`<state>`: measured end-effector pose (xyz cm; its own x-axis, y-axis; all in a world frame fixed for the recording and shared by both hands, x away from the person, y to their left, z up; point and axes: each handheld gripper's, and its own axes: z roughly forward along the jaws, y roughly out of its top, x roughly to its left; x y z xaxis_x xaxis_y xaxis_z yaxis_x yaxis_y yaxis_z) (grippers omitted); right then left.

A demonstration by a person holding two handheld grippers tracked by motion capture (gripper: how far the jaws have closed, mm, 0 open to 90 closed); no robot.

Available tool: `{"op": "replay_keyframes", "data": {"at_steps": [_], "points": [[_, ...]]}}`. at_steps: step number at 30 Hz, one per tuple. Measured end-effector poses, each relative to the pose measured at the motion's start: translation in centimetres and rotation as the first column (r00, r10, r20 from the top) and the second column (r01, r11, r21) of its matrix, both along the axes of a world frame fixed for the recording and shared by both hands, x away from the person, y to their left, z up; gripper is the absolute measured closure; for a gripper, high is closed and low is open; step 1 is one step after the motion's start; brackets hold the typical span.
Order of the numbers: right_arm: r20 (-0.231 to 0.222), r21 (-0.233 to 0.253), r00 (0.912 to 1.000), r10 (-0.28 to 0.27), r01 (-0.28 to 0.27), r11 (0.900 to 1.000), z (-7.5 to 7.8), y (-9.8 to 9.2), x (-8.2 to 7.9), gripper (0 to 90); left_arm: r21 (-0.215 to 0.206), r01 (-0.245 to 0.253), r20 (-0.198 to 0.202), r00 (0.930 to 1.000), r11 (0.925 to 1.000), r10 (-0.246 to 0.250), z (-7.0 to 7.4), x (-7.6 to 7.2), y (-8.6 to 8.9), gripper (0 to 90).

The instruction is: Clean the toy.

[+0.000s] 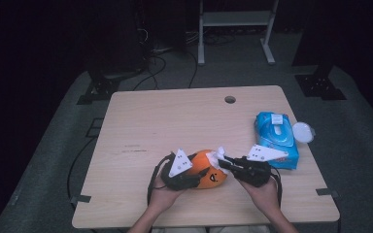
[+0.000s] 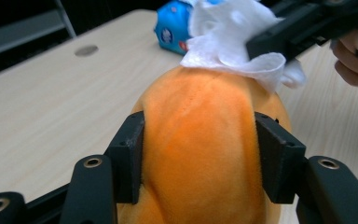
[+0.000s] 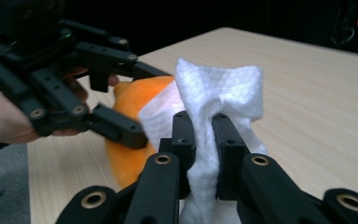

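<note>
We see the left gripper (image 2: 200,154) clamped across the orange plush toy (image 1: 208,172) at the table's (image 1: 175,121) 6 o'clock edge. Right gripper (image 3: 204,135) pinches a white wipe (image 3: 223,93), pressed on the toy's top. Blue wipes pack (image 1: 277,138) sits at 3 o'clock, well apart from the toy.
</note>
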<state>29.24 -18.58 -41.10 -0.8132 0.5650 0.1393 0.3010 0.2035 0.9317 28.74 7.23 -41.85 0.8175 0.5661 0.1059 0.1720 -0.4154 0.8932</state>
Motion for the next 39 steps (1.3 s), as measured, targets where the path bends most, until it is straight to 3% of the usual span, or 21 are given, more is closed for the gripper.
{"op": "replay_keyframes", "data": {"at_steps": [5, 7, 8, 9, 12, 15, 17, 18, 20, 21, 24, 28, 31, 33, 37, 39], "points": [[-0.080, -0.013, 0.9951, -0.058, 0.057, 0.998, -2.1, -1.5, 1.5, 80.6, 0.010, 0.019, -0.010, 0.9998, 0.9998, -0.018, -0.4, -0.6, 0.0, 39.0], [-0.057, -0.051, 0.9956, -0.074, 0.071, 0.996, -1.9, -1.7, 1.4, 80.6, 0.002, 0.024, -0.018, 0.9996, 0.9997, -0.024, -0.5, -1.0, 0.3, 37.2], [-0.056, -0.048, 0.9960, -0.069, 0.067, 0.997, -1.7, -1.5, 1.3, 80.6, 0.003, 0.026, -0.018, 0.9995, 0.9997, -0.026, -0.6, -1.3, 0.3, 36.1], [-0.052, -0.036, 0.9970, -0.057, 0.055, 0.998, -1.4, -1.3, 1.1, 80.6, 0.004, 0.027, -0.015, 0.9995, 0.9996, -0.027, -0.6, -1.5, 0.3, 34.9], [0.014, -0.047, 0.9999, 0.002, -0.001, 0.999, -0.4, 0.2, -0.1, 80.6, 0.020, 0.036, -0.021, 0.9991, 0.9991, -0.036, -0.2, -1.7, 0.3, 27.6], [0.023, -0.050, 0.9993, 0.028, -0.027, 0.998, -0.4, 0.5, -0.2, 80.6, -0.043, 0.023, -0.080, 0.9964, 0.9988, -0.026, 0.1, -0.8, 0.8, 12.4], [0.003, -0.040, 0.9998, 0.018, -0.018, 0.999, -0.9, 0.1, 0.1, 80.6, -0.039, 0.002, -0.151, 0.9885, 0.9992, -0.007, -0.1, 0.3, 1.0, 5.0], [-0.010, -0.039, 0.9999, 0.004, -0.005, 0.999, -1.2, -0.3, 0.4, 80.6, -0.030, 0.018, -0.175, 0.9843, 0.9994, -0.023, -0.4, 0.6, 1.1, 7.3], [-0.044, -0.017, 0.9990, -0.013, 0.012, 1.000, -1.6, -0.9, 0.9, 80.6, 0.006, 0.016, -0.123, 0.9923, 0.9999, -0.015, -0.9, 0.6, 1.4, 24.2], [-0.059, -0.014, 0.9980, -0.023, 0.023, 1.000, -1.7, -1.1, 1.1, 80.5, 0.006, 0.005, -0.129, 0.9917, 1.0000, -0.004, -0.9, 0.7, 1.6, 30.4], [-0.061, -0.008, 0.9978, -0.027, 0.026, 1.000, -1.6, -1.1, 0.9, 80.5, 0.011, -0.016, -0.146, 0.9891, 0.9998, 0.017, -0.9, 0.8, 2.1, 37.1], [-0.024, -0.020, 0.9996, 0.018, -0.018, 1.000, -0.9, -0.2, -0.1, 80.5, -0.008, -0.055, -0.179, 0.9824, 0.9985, 0.052, -1.0, 0.9, 2.6, 37.9], [-0.014, -0.042, 0.9996, 0.024, -0.024, 0.999, -0.9, -0.1, -0.4, 80.5, -0.010, -0.051, -0.171, 0.9840, 0.9987, 0.049, -1.0, 0.7, 2.5, 37.4], [-0.032, -0.042, 0.9995, 0.000, -0.001, 0.999, -1.2, -0.6, -0.1, 80.5, -0.016, -0.035, -0.169, 0.9851, 0.9993, 0.031, -0.9, 0.5, 2.3, 33.9], [-0.048, -0.054, 0.9983, -0.032, 0.030, 0.998, -1.7, -0.9, 0.5, 80.5, -0.063, 0.057, -0.170, 0.9832, 0.9964, -0.067, -0.3, 0.3, 2.1, 18.8], [-0.056, -0.041, 0.9981, -0.026, 0.024, 0.999, -1.8, -1.0, 0.7, 80.5, -0.063, 0.059, -0.158, 0.9850, 0.9963, -0.068, 0.1, 0.4, 2.0, 14.2]]}}
